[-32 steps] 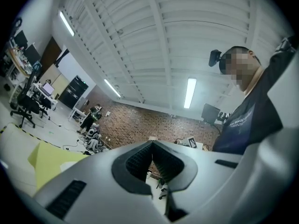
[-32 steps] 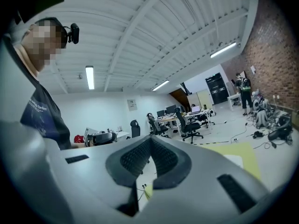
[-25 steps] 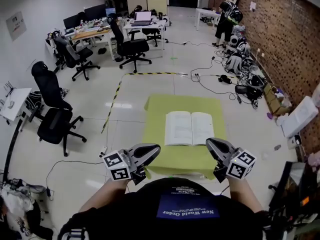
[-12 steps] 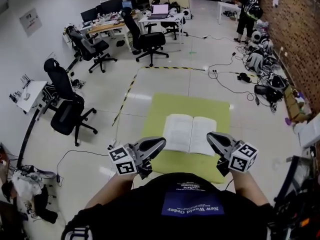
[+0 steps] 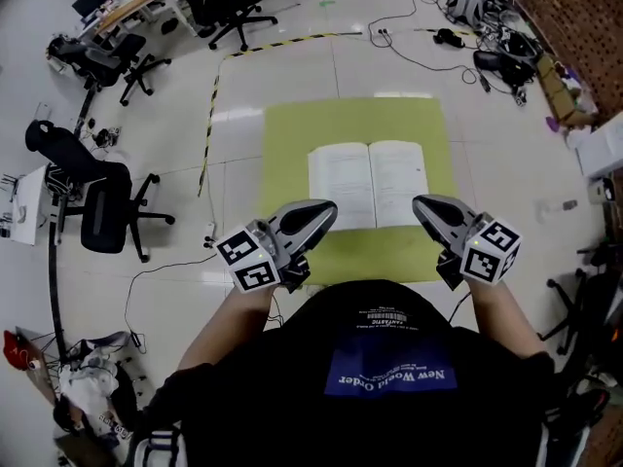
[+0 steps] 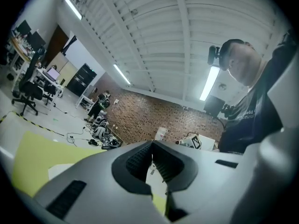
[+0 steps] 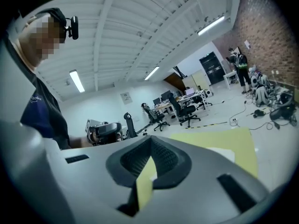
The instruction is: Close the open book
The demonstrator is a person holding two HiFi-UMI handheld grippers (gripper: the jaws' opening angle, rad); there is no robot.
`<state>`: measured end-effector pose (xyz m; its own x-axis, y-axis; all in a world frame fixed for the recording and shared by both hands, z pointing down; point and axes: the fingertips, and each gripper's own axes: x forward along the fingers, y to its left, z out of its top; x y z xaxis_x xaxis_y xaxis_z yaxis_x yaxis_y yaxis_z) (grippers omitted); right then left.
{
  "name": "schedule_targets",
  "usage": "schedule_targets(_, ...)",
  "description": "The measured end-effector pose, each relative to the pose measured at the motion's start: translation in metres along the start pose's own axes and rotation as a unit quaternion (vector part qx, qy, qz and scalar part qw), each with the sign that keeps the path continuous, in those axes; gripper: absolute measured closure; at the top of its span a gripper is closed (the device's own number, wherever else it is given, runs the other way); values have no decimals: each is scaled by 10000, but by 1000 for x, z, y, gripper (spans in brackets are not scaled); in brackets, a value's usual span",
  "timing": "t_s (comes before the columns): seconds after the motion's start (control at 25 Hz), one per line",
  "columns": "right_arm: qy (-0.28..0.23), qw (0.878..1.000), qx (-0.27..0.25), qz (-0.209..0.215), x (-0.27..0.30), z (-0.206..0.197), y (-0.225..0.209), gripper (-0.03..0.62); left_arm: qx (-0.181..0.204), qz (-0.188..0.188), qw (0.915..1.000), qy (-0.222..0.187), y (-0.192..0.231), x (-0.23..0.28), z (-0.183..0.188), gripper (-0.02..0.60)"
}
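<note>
An open book [image 5: 370, 183] lies flat on a yellow-green table [image 5: 341, 125], white pages up, spine running away from me. My left gripper [image 5: 326, 210] is shut and empty, its tip over the table's front edge just left of the book's near left corner. My right gripper [image 5: 421, 205] is shut and empty too, close to the book's near right corner. In the left gripper view the closed left gripper [image 6: 152, 143] points across the table [image 6: 32, 157]. In the right gripper view the right gripper [image 7: 150, 139] points the other way, with the book [image 7: 226, 154] beside it.
Black office chairs [image 5: 97, 202] stand on the floor to the left. Yellow-black tape [image 5: 209, 125] runs along the floor beside the table. Cables and bags [image 5: 487, 56] lie at the back right, and a white box [image 5: 604, 144] stands at the right.
Both grippers have come forward and lower toward the table's front edge, now flanking the book's near corners. The head view has tilted down onto the table. Both stay shut.
</note>
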<state>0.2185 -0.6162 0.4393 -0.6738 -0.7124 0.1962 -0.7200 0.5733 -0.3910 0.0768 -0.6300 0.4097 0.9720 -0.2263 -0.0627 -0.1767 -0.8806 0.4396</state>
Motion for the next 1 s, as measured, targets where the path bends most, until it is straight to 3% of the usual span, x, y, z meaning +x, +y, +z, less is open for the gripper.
schedule_targets(0.28,-109,9990,284,-320,8,1,-12,608,-153,-52,9994,305,20,-2,-3,575)
schedule_targets(0.44,-87,9899,1290,-583,5,-45,-45,608,-412,2,9979,501,29,2,-24,575)
schedule_targets(0.6,-217,9558,2828,-770,5,-121,-76,608,-971,-39,9932,645,35,10,-60,575)
schedule_targets(0.64,-266,9425,3255,-708,7,-140,-78,582,-1081,-83,9918,672,35,12,-70,575)
schedule_targets(0.68,-305,9276,3673,-614,10,-157,-78,483,-1159,-127,9906,711,34,12,-79,575)
schedule_targets(0.72,-328,9137,4014,-538,13,-173,-77,463,-1202,-163,9897,758,34,13,-88,575)
schedule_targets(0.8,-378,8960,4391,-538,19,-197,-79,433,-1223,-203,9887,841,34,12,-102,575)
schedule_targets(1.0,-914,8724,4723,-867,29,-219,-103,369,-1464,-258,9855,816,37,7,-119,575)
